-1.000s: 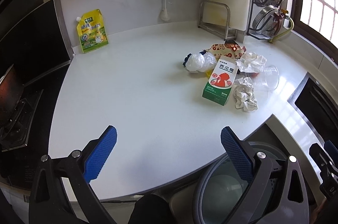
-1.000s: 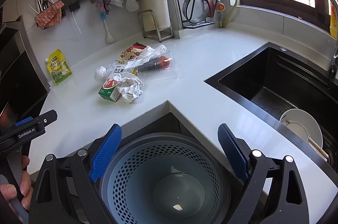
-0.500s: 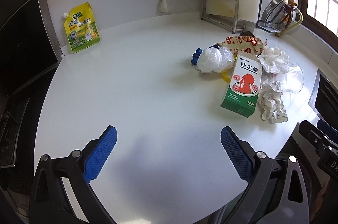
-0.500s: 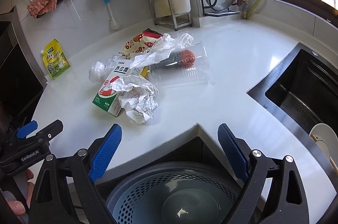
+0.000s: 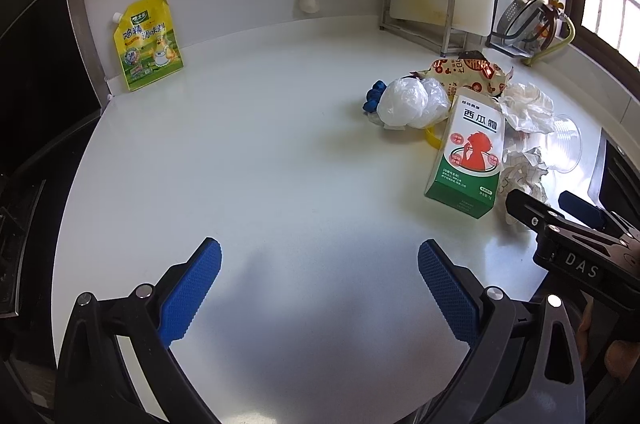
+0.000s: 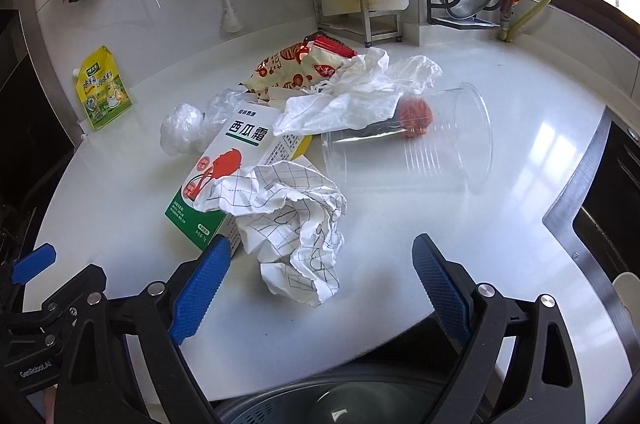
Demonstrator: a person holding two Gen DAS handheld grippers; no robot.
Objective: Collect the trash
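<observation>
White kitchen counter (image 6: 460, 232), trash heap toward its sink-side edge: crumpled grid-printed paper wad (image 6: 292, 220) nearest the front edge, leaning on green-and-white carton (image 6: 224, 168); clear plastic cup (image 6: 408, 152) on its side just behind.

Right gripper (image 6: 320, 276): jaws spread wide, empty, straddling the wad.

Left gripper (image 5: 318, 288): spread wide, empty, over bare counter.
</observation>
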